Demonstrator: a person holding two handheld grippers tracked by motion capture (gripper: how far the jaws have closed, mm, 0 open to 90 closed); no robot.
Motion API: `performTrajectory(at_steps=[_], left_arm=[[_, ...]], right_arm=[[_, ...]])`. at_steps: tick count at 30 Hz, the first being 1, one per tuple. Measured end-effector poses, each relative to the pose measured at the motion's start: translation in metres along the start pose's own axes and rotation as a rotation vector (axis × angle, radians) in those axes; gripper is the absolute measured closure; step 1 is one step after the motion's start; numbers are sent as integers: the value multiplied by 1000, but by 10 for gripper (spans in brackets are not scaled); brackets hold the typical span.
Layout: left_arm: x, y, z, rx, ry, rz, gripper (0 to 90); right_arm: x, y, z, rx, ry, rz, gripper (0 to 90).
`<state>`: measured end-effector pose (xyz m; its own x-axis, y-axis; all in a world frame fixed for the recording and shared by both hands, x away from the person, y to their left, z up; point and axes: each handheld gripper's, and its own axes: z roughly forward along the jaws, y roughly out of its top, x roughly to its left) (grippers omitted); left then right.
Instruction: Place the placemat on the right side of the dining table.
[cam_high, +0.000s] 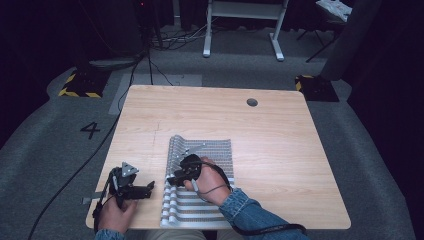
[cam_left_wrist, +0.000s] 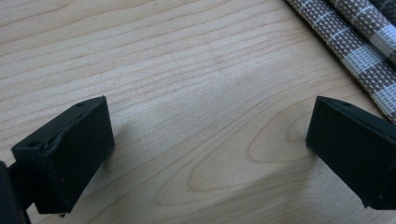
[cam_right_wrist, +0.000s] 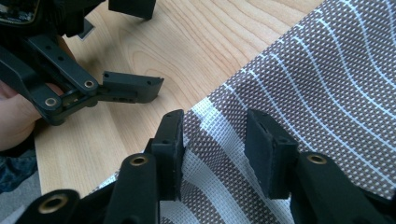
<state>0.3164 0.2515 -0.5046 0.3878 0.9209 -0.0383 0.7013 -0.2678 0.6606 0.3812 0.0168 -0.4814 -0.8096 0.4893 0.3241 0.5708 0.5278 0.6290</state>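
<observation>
Two hand-held grippers low over the near part of the surface, both with jaws parted.

The left hand (cam_high: 114, 212) comes in from the bottom edge and grips the left gripper (cam_high: 150, 187), which lies nearly level and points to the person's right; in its own view its jaws stand wide apart with nothing between them. The right hand (cam_high: 210, 184), on a forearm in a blue denim sleeve (cam_high: 250, 212), holds the right gripper (cam_high: 172, 179) angled down and toward the left one, the two tips near each other but apart. Its jaws (cam_right_wrist: 212, 140) are narrowly parted, their tips down at what lies under them.
</observation>
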Motion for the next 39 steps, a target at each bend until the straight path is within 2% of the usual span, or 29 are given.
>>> performTrajectory(at_steps=[1, 4, 7, 9, 10, 11, 12, 14, 17, 18, 23, 25, 32, 33, 38, 39], left_arm=[[0, 0, 0, 0, 0, 0, 9], [0, 0, 0, 0, 0, 0, 9], [0, 0, 0, 0, -1, 0, 9], [0, 0, 0, 2, -2, 1, 8], [0, 0, 0, 2, -1, 3, 7], [0, 1, 1, 2, -2, 0, 6], [0, 1, 1, 2, -1, 0, 6], [0, 1, 1, 3, -2, 1, 6], [1, 2, 1, 6, -9, 8, 6], [1, 2, 1, 2, -10, 10, 6], [1, 3, 2, 3, -8, 11, 6], [1, 4, 4, -2, -12, 10, 4], [2, 5, 5, 2, -11, 23, 4], [3, 6, 5, 2, -16, 23, 4], [3, 6, 5, 0, -14, 21, 5], [3, 6, 5, 0, -14, 21, 5]], right_arm=[[0, 0, 0, 2, 11, 0, 692], [3, 1, -1, 3, 22, 5, 795], [6, 3, -7, 15, 2, -32, 853], [8, 5, -11, 4, -5, -56, 876], [8, 6, -14, 2, -5, -77, 879], [11, 7, -19, 15, -11, -61, 880], [11, 8, -23, 6, -14, -103, 881], [14, 9, -32, 10, -14, -85, 883], [14, 11, -46, -4, -14, -98, 883], [12, 13, -50, -28, -2, -122, 883], [11, 15, -70, -54, -11, -140, 883], [11, 17, -86, -62, -30, -149, 885], [7, 19, -118, -98, -66, -158, 889], [6, 21, -130, -111, -79, -165, 890], [1, 23, -162, -144, -122, -186, 891], [1, 23, -162, -144, -122, -186, 891]])
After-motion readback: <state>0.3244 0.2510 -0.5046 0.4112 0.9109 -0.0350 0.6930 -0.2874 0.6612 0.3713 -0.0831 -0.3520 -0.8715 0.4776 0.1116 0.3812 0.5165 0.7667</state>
